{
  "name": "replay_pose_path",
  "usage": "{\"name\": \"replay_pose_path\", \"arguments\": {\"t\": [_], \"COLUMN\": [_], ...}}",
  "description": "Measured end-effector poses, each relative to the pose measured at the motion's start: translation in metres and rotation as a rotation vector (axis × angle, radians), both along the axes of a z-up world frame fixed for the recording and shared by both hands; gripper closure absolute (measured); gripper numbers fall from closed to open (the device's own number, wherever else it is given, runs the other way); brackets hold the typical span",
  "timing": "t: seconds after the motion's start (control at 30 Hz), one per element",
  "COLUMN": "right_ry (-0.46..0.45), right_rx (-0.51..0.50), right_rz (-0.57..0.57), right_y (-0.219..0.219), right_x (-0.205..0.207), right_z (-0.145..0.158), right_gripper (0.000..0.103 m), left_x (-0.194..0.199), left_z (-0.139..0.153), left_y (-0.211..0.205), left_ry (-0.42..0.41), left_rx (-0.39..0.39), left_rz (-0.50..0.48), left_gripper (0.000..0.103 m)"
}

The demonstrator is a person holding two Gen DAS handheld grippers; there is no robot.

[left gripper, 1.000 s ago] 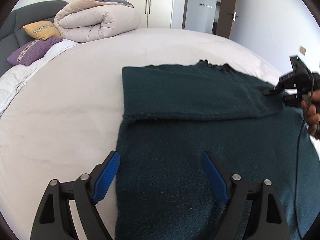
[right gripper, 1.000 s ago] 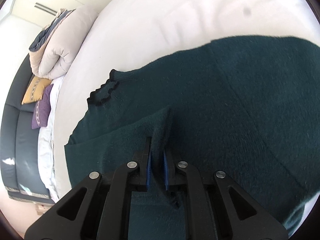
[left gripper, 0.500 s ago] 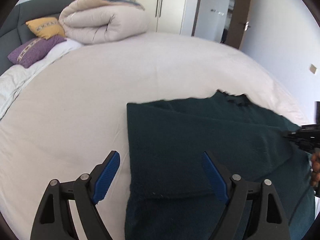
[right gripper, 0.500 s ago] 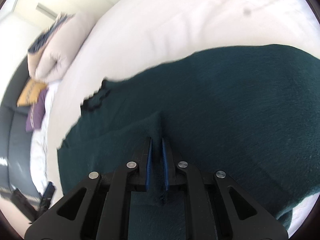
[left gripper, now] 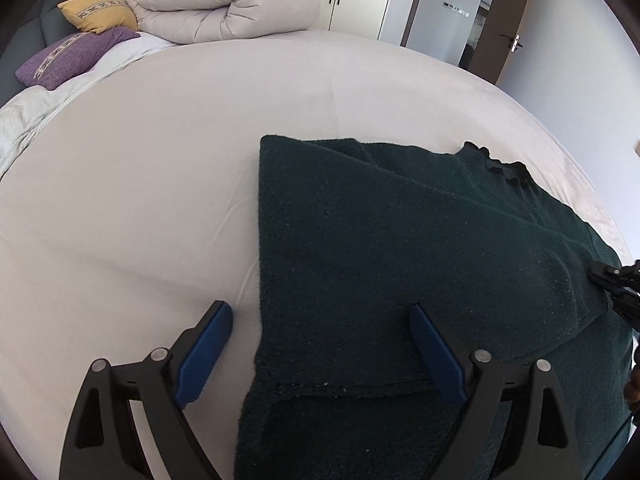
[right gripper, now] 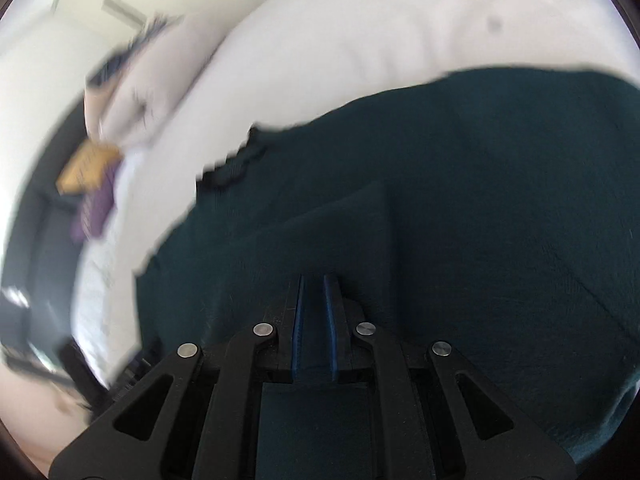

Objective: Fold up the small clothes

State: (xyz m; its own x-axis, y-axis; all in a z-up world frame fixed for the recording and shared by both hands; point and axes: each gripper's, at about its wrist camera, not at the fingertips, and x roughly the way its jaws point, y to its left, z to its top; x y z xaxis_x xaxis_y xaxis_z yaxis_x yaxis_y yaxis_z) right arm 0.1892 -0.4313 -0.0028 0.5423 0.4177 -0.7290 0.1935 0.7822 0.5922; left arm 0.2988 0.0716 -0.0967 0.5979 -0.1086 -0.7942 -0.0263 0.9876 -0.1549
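while the left gripper (left gripper: 320,344) is opening over the dark green sweater's (left gripper: 400,240) edge, its sleeve (right gripper: 340,232) is clamped by the right gripper (right gripper: 316,280).

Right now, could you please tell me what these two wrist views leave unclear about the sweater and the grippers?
- Dark green sweater: its hem end runs off the bottom of the left wrist view.
- Right gripper: cut by the right edge in the left wrist view; the holding hand barely shows.
- Pinched fold: how much fabric sits between the fingers is hidden by them, right wrist view.
- Cushions: motion-blurred there.
- Left gripper: opening over the sweater's edge; contact unclear.
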Motion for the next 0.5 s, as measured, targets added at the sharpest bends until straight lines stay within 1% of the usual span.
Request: {"name": "replay_pose_path", "arguments": {"t": [0.03, 0.07, 0.13, 0.17, 0.2, 0.23, 0.27, 0.3, 0.37, 0.43, 0.47, 0.5], "right_ry": [-0.007, -0.020, -0.064, -0.098, -0.113, -0.127, -0.142, -0.166, -0.189, -0.191, -0.173, -0.173], "right_rx": [0.019, 0.011, 0.023, 0.041, 0.043, 0.048, 0.059, 0.069, 0.095, 0.150, 0.184, 0.207], "right_rz": [-0.052, -0.115, -0.188, -0.237, -0.286, -0.365, -0.429, -0.532, -0.693, -0.791, -0.855, -0.886], "right_y": [-0.013, -0.033, -0.066, -0.092, -0.114, -0.145, -0.167, -0.196, -0.247, -0.281, -0.299, -0.308], "right_x": [-0.007, -0.021, -0.047, -0.069, -0.089, -0.117, -0.136, -0.168, -0.225, -0.262, -0.285, -0.297], "right_z": [0.002, 0.009, 0.022, 0.030, 0.035, 0.040, 0.044, 0.047, 0.047, 0.042, 0.036, 0.032], "right_gripper": [0.094, 0.093, 0.092, 0.083, 0.064, 0.049, 0.028, 0.025, 0.025, 0.025, 0.025, 0.028], "left_x": [0.000, -0.001, -0.003, -0.007, -0.012, -0.018, -0.025, -0.032, -0.040, -0.044, -0.046, -0.048], "left_z": [0.000, 0.001, 0.005, 0.008, 0.011, 0.015, 0.019, 0.024, 0.030, 0.031, 0.032, 0.033], "left_y": [0.000, 0.000, -0.001, -0.001, 0.000, 0.000, -0.001, -0.006, -0.014, -0.020, -0.023, -0.026], "left_ry": [0.004, 0.007, 0.011, 0.016, 0.017, 0.010, -0.003, -0.019, -0.022, -0.009, -0.002, 0.002], "left_rx": [0.000, 0.002, 0.013, 0.000, -0.045, -0.087, -0.140, -0.165, -0.167, -0.201, -0.227, -0.236], "left_rz": [0.002, 0.006, 0.018, 0.026, 0.026, 0.022, 0.013, 0.004, -0.014, -0.023, -0.023, -0.022], "left_gripper": [0.010, 0.009, 0.009, 0.010, 0.010, 0.010, 0.009, 0.009, 0.008, 0.008, 0.008, 0.008]}}
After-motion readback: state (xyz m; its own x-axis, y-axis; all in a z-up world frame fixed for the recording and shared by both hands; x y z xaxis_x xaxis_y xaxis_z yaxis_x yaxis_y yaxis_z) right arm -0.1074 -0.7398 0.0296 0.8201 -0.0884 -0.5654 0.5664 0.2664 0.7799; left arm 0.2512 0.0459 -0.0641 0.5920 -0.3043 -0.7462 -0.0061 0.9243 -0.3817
